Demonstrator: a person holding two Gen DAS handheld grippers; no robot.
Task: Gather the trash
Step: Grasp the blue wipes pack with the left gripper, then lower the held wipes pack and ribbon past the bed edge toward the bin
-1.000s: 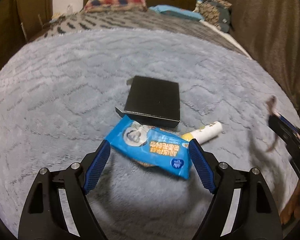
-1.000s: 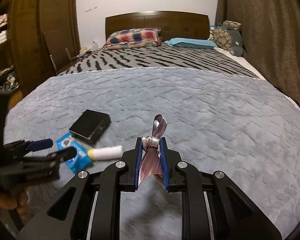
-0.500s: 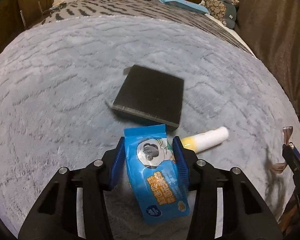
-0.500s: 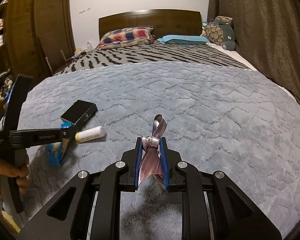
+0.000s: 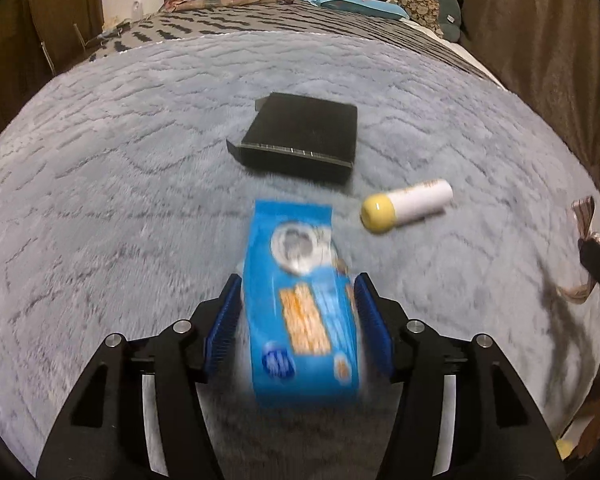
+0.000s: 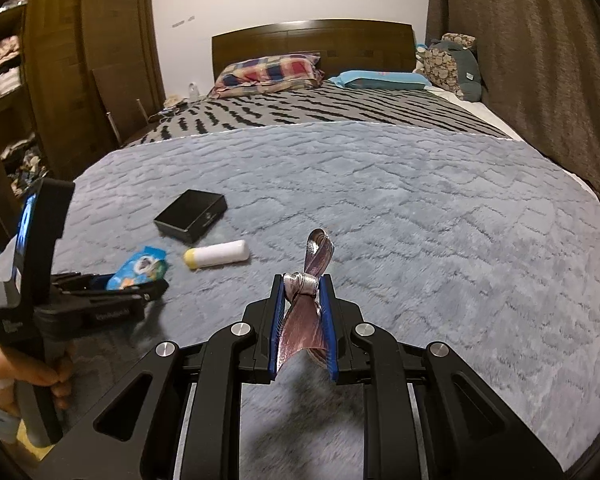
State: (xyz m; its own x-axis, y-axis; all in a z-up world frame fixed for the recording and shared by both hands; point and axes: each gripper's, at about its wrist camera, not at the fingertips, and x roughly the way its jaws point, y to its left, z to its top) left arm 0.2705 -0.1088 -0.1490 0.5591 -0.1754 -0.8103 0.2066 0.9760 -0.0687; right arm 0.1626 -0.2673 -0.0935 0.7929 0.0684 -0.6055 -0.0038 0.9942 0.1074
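Note:
My left gripper point(image 5: 298, 308) is shut on a blue snack wrapper point(image 5: 300, 304) and holds it above the grey blanket; the wrapper is blurred. It also shows in the right wrist view point(image 6: 140, 268), in the left gripper point(image 6: 148, 280). My right gripper point(image 6: 302, 304) is shut on a knotted silver-pink ribbon point(image 6: 304, 312), also seen at the right edge of the left wrist view point(image 5: 584, 220). A black box point(image 5: 304, 136) point(image 6: 190, 216) and a white tube with a yellow cap point(image 5: 406, 204) point(image 6: 216, 256) lie on the blanket beyond the wrapper.
The grey blanket point(image 6: 420, 208) covers the foot of a bed with a striped cover point(image 6: 320, 108) and pillows point(image 6: 268, 72) at the wooden headboard. A wardrobe point(image 6: 80, 60) stands to the left and a dark curtain point(image 6: 540, 60) hangs to the right.
My left gripper closed on the blue wrapper and lifted it off the blanket, pulling back from the box and tube. The right gripper keeps holding the ribbon.

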